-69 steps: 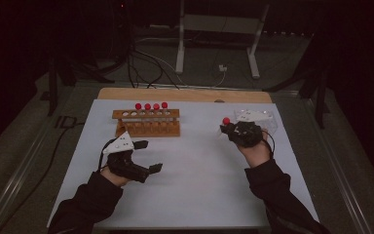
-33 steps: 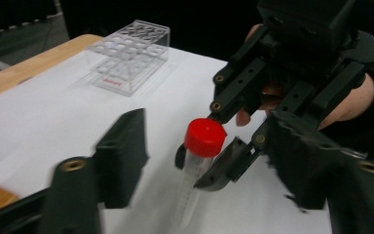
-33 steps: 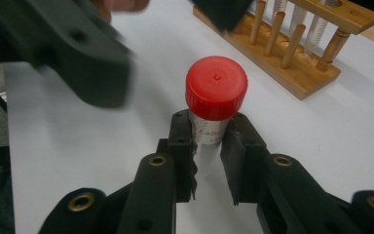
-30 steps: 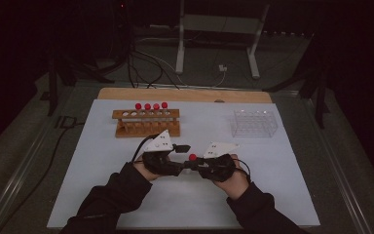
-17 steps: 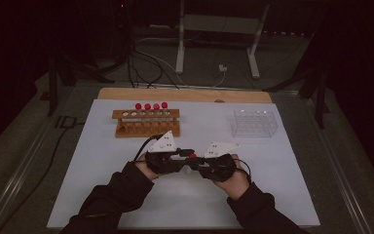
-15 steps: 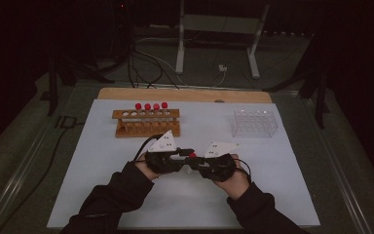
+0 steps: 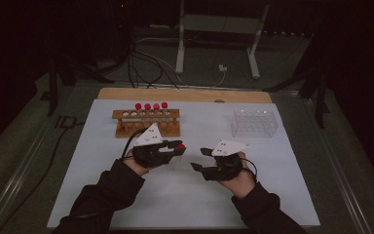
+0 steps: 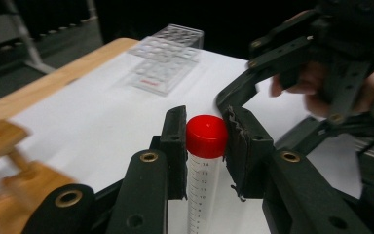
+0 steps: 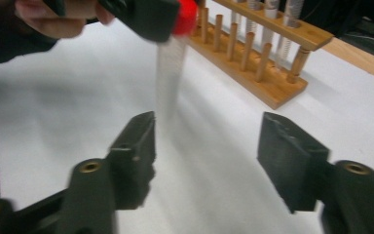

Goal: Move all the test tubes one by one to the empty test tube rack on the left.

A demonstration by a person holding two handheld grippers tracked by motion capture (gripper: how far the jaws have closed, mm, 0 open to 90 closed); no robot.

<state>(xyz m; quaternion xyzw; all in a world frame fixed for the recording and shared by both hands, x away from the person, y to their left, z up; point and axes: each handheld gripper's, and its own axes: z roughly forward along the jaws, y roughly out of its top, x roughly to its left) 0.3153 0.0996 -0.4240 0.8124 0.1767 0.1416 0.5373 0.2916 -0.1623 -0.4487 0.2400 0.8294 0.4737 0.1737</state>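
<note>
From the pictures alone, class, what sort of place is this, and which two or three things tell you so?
Probably a laboratory-style workbench set up for recording. A wooden test-tube rack holding red-capped tubes and a clear plastic tube rack stand on a white table, and the left gripper holds a red-capped graduated plastic tube.

The wooden rack (image 7: 146,122) stands at the back of the white mat (image 7: 102,195), with red-capped tubes sticking up from it. The mat is bare in front of the rack. Right of the rack lies a wide gap, then the clear tray (image 7: 254,123).
</note>
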